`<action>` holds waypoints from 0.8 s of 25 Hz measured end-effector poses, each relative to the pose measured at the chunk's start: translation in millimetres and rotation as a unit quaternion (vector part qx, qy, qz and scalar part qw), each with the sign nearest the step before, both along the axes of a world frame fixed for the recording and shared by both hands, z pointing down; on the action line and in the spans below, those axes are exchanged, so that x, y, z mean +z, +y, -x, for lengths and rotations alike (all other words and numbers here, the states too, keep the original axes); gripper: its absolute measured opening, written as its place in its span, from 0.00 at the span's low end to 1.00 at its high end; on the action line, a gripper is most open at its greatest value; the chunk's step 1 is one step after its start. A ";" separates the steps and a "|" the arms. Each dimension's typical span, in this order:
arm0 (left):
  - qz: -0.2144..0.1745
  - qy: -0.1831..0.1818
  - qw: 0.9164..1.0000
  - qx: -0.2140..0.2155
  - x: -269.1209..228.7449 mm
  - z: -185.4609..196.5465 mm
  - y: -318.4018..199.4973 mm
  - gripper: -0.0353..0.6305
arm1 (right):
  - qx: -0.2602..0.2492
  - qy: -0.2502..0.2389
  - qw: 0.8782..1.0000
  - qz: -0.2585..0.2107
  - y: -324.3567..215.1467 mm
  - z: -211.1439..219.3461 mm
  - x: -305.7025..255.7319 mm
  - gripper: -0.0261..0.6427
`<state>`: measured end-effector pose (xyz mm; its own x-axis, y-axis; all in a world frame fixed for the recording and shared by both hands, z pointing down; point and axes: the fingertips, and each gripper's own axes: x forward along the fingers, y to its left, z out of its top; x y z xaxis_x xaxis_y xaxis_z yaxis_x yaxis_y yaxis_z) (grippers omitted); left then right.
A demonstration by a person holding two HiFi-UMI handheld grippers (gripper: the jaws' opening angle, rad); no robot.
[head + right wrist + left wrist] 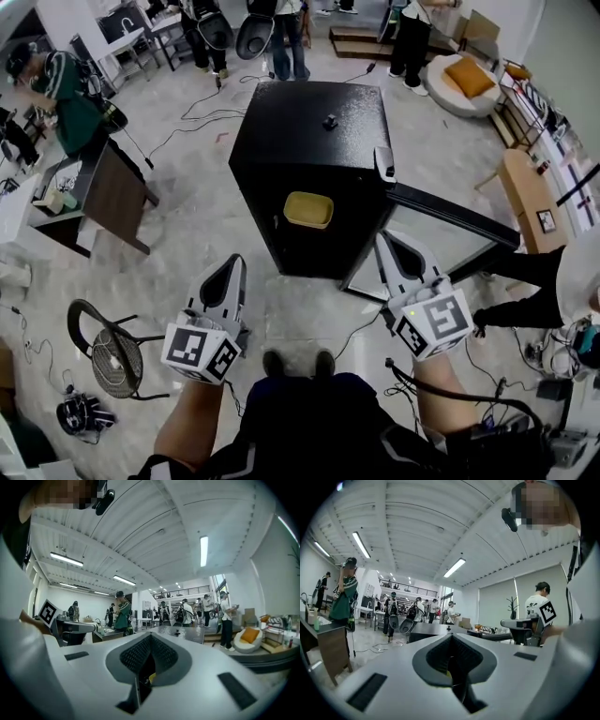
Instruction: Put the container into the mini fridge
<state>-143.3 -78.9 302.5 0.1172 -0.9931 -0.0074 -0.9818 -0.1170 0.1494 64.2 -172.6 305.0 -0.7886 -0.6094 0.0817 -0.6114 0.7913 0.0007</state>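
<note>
The black mini fridge stands on the floor ahead of me, its door swung open to the right. A yellow container sits inside the fridge's open front, near the top. Both grippers hang level in front of the fridge, apart from it and holding nothing. My left gripper is low left of the opening with its jaws together. My right gripper is beside the door hinge, jaws also together. In the left gripper view the gripper points over the fridge top. The right gripper does likewise.
A small knob-like object lies on the fridge top. A floor fan stands at the lower left, a wooden desk at the left, and a bench at the right. Cables trail on the floor. Several people stand further back.
</note>
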 end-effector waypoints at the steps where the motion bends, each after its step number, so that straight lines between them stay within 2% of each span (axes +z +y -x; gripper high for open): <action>1: 0.000 -0.001 1.000 -0.001 -0.9 3.7 1.9 0.06 | 0.006 -0.003 1.000 0.000 2.5 1.6 -1.9 0.06; 12: -0.020 0.001 1.000 0.024 -19.7 29.3 13.0 0.06 | 0.082 0.005 0.996 -0.027 24.6 7.0 -20.3 0.06; 20: -0.027 -0.006 0.999 0.017 -27.0 40.1 16.7 0.06 | 0.110 0.007 0.993 -0.032 30.4 7.5 -30.7 0.06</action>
